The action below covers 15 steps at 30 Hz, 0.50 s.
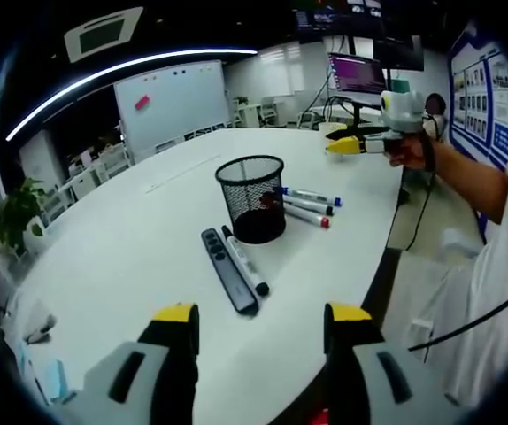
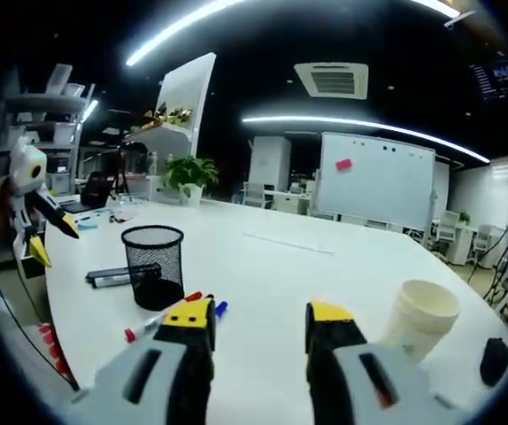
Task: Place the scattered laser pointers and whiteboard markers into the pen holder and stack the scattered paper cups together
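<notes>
spanning office room, white table (image 1: pixel 139 239) under ceiling light strip (image 2: pixel 360 124); left tool (image 1: pixel 261 320), right tool (image 2: pixel 260 319) both agape, empty.

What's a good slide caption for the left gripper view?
Open left gripper faces a mesh pen holder on a white table, with markers and a laser pointer beside it.
</notes>
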Available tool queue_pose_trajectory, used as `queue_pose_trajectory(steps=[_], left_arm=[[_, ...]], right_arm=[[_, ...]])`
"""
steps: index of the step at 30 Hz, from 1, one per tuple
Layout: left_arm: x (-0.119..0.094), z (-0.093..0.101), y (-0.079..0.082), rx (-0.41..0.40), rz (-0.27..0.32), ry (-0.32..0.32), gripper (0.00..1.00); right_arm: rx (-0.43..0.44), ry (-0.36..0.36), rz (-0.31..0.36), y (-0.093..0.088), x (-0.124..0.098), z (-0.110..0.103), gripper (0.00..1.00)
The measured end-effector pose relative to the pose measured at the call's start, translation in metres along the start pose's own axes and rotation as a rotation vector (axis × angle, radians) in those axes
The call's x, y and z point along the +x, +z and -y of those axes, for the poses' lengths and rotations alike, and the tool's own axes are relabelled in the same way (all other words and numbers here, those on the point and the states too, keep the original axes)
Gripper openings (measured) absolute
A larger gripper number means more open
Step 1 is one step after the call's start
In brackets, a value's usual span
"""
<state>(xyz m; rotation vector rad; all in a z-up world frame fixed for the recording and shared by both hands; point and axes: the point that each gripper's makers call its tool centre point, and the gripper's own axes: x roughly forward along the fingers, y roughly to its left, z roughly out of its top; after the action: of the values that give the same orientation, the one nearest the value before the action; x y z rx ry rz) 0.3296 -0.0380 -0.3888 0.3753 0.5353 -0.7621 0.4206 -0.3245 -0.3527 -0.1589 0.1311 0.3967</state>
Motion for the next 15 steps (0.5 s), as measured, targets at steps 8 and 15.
queue_pose_trajectory(steps=[8,15], left_arm=[[-0.001,-0.001,-0.003,-0.008,-0.003,0.004,0.57],[0.001,0.002,0.002,-0.014,0.008,0.001,0.57]], right_arm=[[0.005,0.015,-0.015,-0.006,0.001,-0.005,0.41],[-0.013,0.042,-0.026,-0.01,0.002,-0.016,0.41]])
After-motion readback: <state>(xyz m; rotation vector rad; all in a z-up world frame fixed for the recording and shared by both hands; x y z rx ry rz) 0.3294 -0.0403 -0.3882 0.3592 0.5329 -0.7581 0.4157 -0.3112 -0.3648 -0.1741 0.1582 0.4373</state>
